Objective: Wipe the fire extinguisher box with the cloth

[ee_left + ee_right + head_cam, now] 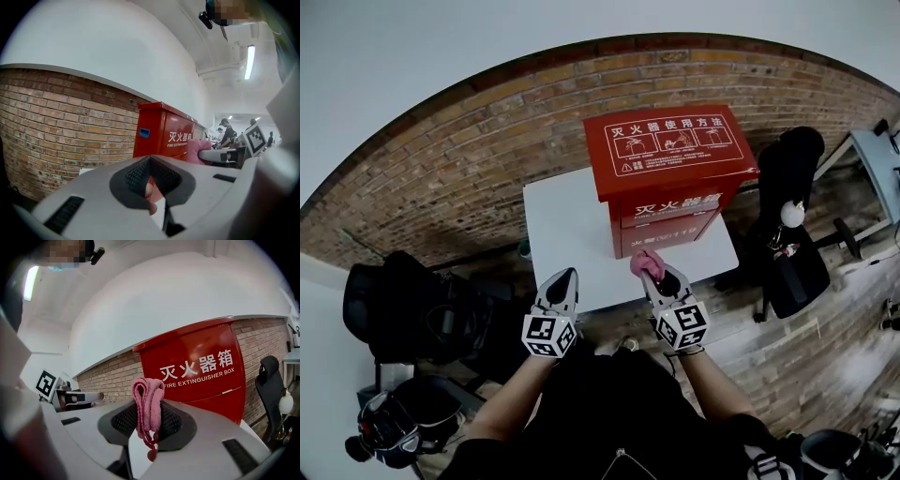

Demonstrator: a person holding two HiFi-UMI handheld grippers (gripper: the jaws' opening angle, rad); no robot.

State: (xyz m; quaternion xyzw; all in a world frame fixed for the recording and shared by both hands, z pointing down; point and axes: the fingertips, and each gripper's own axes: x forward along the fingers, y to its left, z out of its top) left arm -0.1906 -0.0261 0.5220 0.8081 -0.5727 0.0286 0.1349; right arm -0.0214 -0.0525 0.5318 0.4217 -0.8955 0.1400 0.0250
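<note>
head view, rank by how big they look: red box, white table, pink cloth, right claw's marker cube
1 and 2: red box and white table look close; the box covers part of the table and sits nearer the camera, so unranked.
3: marker cube on the right claw.
4: pink cloth.

The left arm (514, 401) and the right arm (711, 382) reach forward side by side from the bottom of the head view. Each carries 1 gripper, with its marker cube (548, 335) nearest the body and its jaws pointing away. The left gripper (563, 278) has its 2 jaws drawn together with nothing caught between them. The right gripper (656, 274), level with it and well apart, has its jaws pressed onto a folded pink cloth (147, 398) that stands up from between them.
</note>
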